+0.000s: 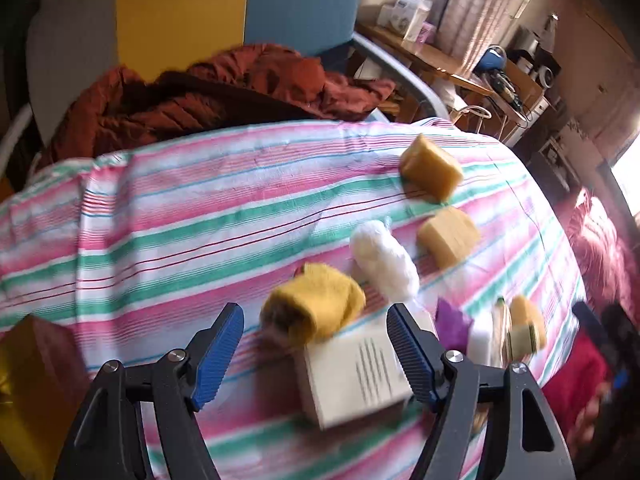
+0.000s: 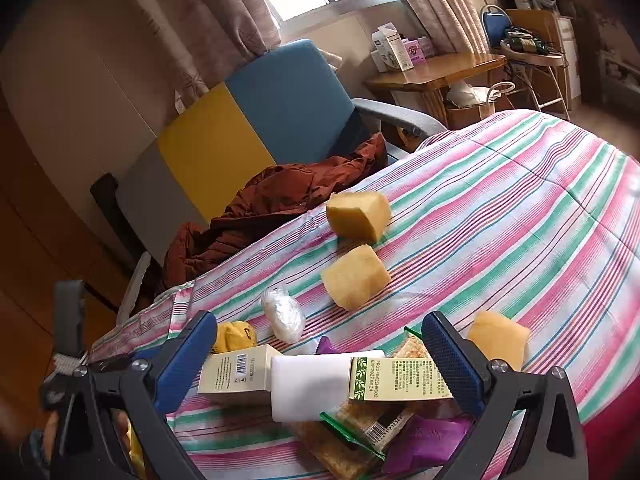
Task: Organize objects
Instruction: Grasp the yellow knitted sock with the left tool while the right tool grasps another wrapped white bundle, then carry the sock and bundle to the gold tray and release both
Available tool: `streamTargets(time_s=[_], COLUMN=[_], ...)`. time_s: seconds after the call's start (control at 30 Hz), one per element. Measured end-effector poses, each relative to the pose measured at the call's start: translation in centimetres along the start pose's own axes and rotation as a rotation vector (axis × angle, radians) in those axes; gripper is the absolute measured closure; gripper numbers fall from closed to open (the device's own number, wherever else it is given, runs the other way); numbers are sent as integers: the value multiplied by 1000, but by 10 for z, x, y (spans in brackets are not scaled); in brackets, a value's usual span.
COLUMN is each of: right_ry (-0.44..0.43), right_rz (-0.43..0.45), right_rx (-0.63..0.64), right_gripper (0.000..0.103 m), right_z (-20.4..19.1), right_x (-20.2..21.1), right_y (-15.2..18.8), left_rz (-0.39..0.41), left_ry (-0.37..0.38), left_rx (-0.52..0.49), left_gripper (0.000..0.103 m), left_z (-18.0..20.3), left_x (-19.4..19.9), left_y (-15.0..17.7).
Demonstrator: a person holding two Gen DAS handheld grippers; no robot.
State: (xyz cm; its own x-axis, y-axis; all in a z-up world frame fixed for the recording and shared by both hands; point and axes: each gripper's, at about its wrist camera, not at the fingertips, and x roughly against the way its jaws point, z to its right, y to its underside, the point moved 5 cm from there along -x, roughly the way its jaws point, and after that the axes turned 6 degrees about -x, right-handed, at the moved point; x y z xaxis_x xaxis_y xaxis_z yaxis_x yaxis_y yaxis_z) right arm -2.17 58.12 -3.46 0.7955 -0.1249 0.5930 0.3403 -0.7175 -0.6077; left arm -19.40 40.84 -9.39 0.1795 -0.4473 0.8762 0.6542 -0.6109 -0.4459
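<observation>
- Under both claws: striped bedsheet (image 2: 500, 216), soft pink/green/white cotton over a padded surface, slightly wrinkled; it serves as the sorting surface, so everything sits loose on it.
- Beyond the left gripper (image 1: 316, 344), far side: rust-red quilted jacket (image 1: 208, 92) heaped on a blue/yellow chair (image 1: 240, 4), not part of the sort by the look of it.
- Between the left gripper's wide-open blue ribbed pads, holding nothing: white card box (image 1: 356, 376), rigid, flat-faced; likely next pick.
- Just past that box: rolled yellow sock (image 1: 316, 312), soft knit, touching the box's top edge.
- Between the right gripper (image 2: 332, 364) fingers, also wide open and empty: white plastic tube (image 2: 320, 384), smooth, lying across snack packets.
- Ahead of the right gripper: three tan sponge blocks (image 2: 356, 276), porous, squashy, spaced apart.
- Ahead-left: clear-wrapped white bundle (image 2: 282, 314), crinkly film.
</observation>
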Motion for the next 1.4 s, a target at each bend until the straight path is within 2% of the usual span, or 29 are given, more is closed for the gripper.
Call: streamTargets(time_s=[0.13, 0.27, 0.37, 0.4, 0.57, 0.63, 0.77, 0.9, 1.0, 1.13, 1.23, 1.27, 1.33, 1.4], right_ry=[-3, 4, 10, 15, 49, 56, 53, 83, 96, 202, 226, 242, 267, 273], right_rz=[-4, -9, -26, -30, -49, -71, -145, -222, -298, -386, -508, -522, -534, -499], right_rx=[-26, -39, -24, -14, 55, 81, 179, 337, 410, 479, 474, 478, 498, 504], right_gripper=[0, 0, 0, 0, 0, 0, 0, 1, 8, 29, 39, 42, 68, 69], right_z=[3, 6, 4, 3, -5, -9, -33, -66, -83, -86, -78, -75, -72, -73], right_x=[-1, -2, -5, -6, -12, -16, -33, -68, -102, -153, -188, -194, -201, -197], right_y=[-2, -2, 0, 0, 7, 9, 17, 19, 20, 23, 33, 36, 42, 40], left_rz=[-76, -158, -116, -99, 40, 96, 143, 179, 198, 212, 223, 228, 241, 252], left_ry=[36, 50, 59, 56, 62, 60, 63, 77, 72, 50, 22, 12, -13, -44], left_rx=[60, 86, 50, 48, 80, 64, 63, 100, 130, 177, 209, 222, 245, 261], left_gripper=[29, 46, 58, 59, 59, 59, 59, 59, 59, 59, 59, 59, 59, 59], left_z=[-5, -8, -5, -6, -21, -24, -36, -50, -65, -89, -110, -119, -136, -151], left_x=[-34, -61, -53, -48, 4, 33, 70, 102, 121, 140, 155, 160, 172, 181], left_y=[-9, -3, 2, 1, -1, 4, 11, 38, 58, 81, 95, 100, 110, 117])
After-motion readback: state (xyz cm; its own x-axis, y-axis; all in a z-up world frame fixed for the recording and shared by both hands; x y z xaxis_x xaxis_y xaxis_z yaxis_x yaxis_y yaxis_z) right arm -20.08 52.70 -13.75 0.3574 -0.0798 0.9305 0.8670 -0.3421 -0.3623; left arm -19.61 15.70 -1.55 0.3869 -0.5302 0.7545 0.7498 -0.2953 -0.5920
